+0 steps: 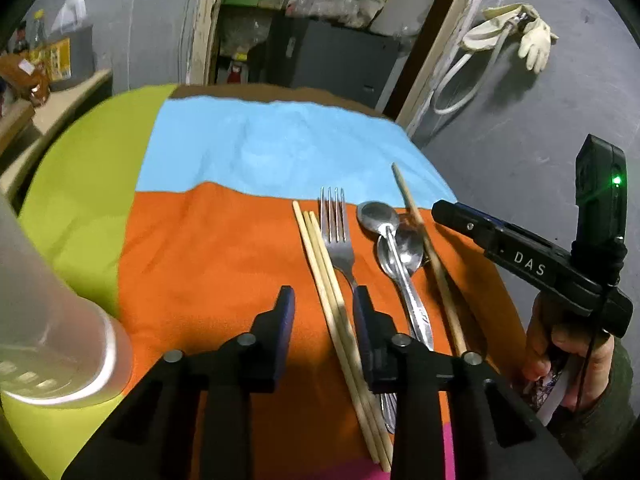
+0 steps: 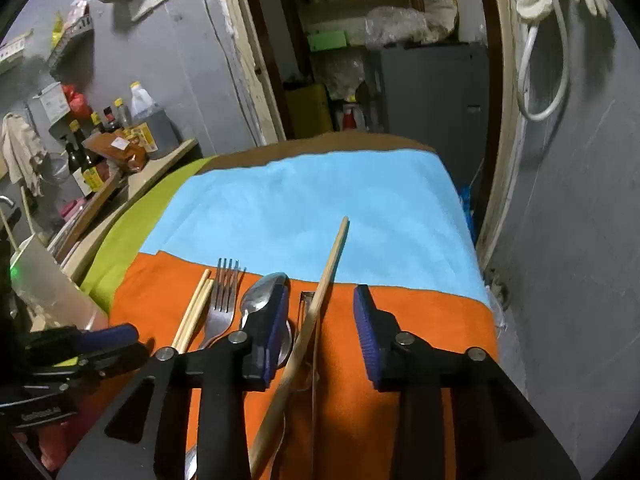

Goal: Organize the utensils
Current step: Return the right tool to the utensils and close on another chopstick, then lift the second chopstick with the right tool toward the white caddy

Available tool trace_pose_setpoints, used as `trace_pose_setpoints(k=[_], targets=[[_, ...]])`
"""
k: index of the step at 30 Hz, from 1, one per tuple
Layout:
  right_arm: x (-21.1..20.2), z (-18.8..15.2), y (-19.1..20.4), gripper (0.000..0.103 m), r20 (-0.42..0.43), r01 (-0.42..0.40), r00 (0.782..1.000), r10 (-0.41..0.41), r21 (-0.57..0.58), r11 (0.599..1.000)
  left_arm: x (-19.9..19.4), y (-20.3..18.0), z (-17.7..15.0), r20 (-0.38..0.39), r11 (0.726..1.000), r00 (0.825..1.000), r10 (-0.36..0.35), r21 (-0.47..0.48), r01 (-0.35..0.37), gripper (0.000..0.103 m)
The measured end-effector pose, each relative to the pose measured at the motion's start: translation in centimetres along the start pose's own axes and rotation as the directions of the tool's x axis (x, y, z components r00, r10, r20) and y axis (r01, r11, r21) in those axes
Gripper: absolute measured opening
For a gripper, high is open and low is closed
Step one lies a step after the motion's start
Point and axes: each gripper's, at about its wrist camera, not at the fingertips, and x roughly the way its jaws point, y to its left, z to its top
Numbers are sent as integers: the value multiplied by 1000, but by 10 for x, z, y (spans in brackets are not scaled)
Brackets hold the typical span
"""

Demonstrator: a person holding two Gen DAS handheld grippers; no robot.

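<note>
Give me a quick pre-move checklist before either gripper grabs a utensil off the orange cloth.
1. Left gripper jaws apart, nothing pinched: ok.
2. Right gripper jaws apart, nothing pinched: ok.
3. Long wooden stick between the right jaws, touching neither pad: ok.
4. Bundle of pale wooden chopsticks between the left jaws: ok, though close to the right-hand finger.
5. Two steel spoons separated for single picks: not ok, they overlap.
6. Silver metal fork clear of neighbours: cannot tell, it lies tight beside the chopsticks.
</note>
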Motion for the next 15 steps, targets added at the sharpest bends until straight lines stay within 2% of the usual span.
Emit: trace_pose_setpoints(k=[7, 10, 15], targets=[[20, 8, -5, 17, -49, -13, 999, 15, 39, 999, 16, 10, 4, -70, 999, 997, -18, -30, 16, 11], [28, 12, -7, 13, -71, -13, 997, 17, 60, 998, 16, 13, 5, -75, 999, 997, -34, -36, 32, 11], [43, 15, -14, 13, -115, -18, 993, 30, 111, 994, 21, 16, 10, -96, 997, 993, -64, -52, 59, 11]])
